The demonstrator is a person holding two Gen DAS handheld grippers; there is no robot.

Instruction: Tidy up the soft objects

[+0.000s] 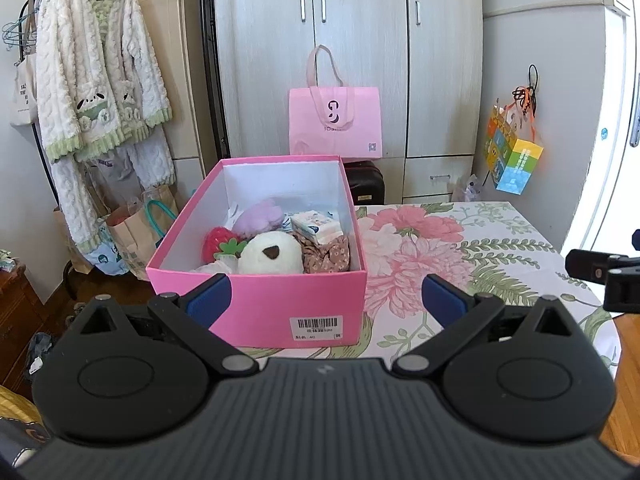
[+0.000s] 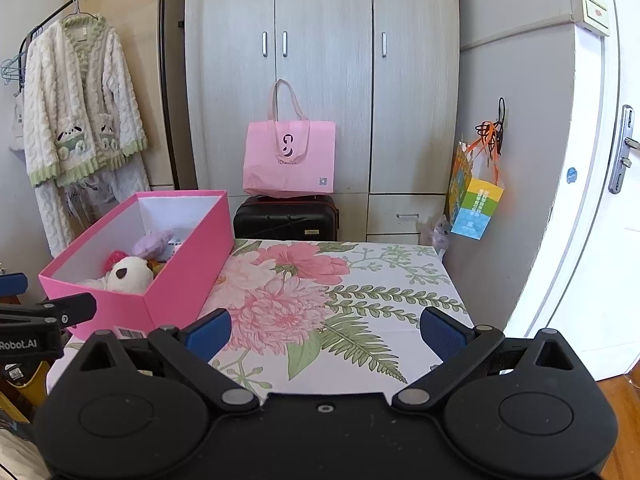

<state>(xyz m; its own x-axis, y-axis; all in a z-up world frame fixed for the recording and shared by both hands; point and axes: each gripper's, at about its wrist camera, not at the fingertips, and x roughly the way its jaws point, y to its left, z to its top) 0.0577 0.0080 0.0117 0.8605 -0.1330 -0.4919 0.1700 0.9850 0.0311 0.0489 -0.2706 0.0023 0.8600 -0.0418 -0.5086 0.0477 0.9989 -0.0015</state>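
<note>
Your left gripper [image 1: 325, 298] is spread wide and empty, and the pink box [image 1: 256, 304] holding the soft toys [image 1: 271, 255] sits just ahead of its fingers. Your right gripper [image 2: 325, 330] is equally wide and empty above bare floral tablecloth [image 2: 360, 280], the box ahead to its left. Nothing soft seems left outside, so keep both clear of the box walls.

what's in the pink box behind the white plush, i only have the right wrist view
Observer: A floral fabric piece lies beside the white plush, against the pink box wall that blocks your view.
Operator: anything else back there
Observer: A tissue pack sits just behind that fabric.
Operator: is the left tool open
Observer: Yes, the left tool is open and empty, facing the box's barcode-labelled end.
</note>
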